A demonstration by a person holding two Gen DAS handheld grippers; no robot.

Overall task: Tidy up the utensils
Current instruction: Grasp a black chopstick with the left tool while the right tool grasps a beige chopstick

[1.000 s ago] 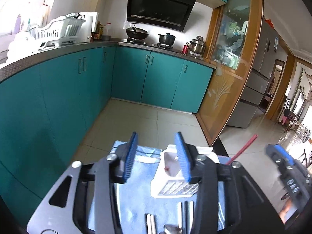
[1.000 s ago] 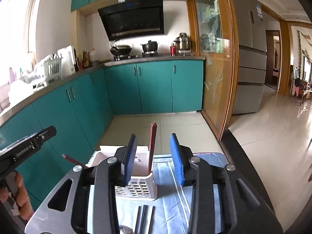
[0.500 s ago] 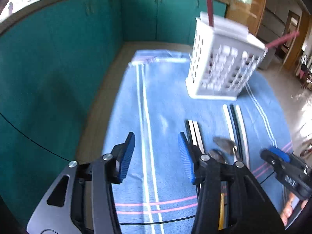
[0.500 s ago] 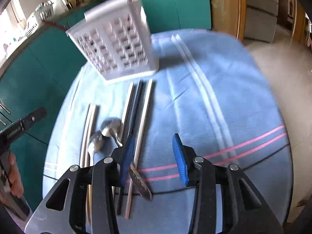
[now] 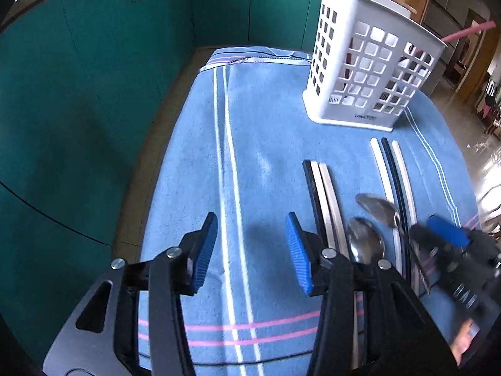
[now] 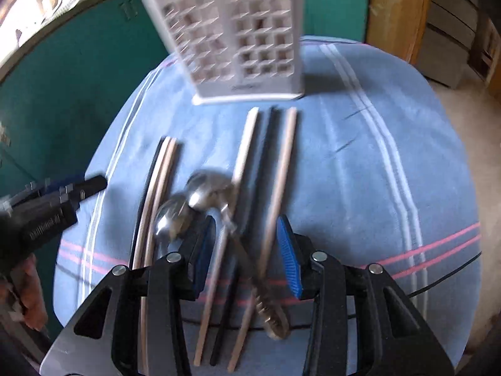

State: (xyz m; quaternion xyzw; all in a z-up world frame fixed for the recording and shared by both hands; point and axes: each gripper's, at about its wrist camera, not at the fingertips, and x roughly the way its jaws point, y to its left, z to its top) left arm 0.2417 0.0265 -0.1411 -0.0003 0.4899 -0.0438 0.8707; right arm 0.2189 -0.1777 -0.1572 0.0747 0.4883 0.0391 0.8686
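A white slotted utensil holder [image 5: 369,72] stands at the far side of a blue striped cloth [image 5: 260,144], with red sticks in it; it also shows in the right wrist view [image 6: 238,37]. Several chopsticks [image 6: 250,188] and two metal spoons [image 6: 203,194] lie on the cloth [image 6: 360,172]. My right gripper [image 6: 247,250] is open, low over the chopsticks and a spoon handle. My left gripper [image 5: 250,250] is open and empty over bare cloth, left of a chopstick group [image 5: 322,200] and the spoons [image 5: 366,238].
Teal cabinets [image 5: 94,62] run behind and to the left of the table. The cloth's left edge drops off toward the floor. A wooden door frame [image 6: 394,9] stands at the back right.
Both grippers have tilted from looking across the kitchen to looking down at the cloth. The right gripper has moved forward and lower over the chopsticks. Both stay open.
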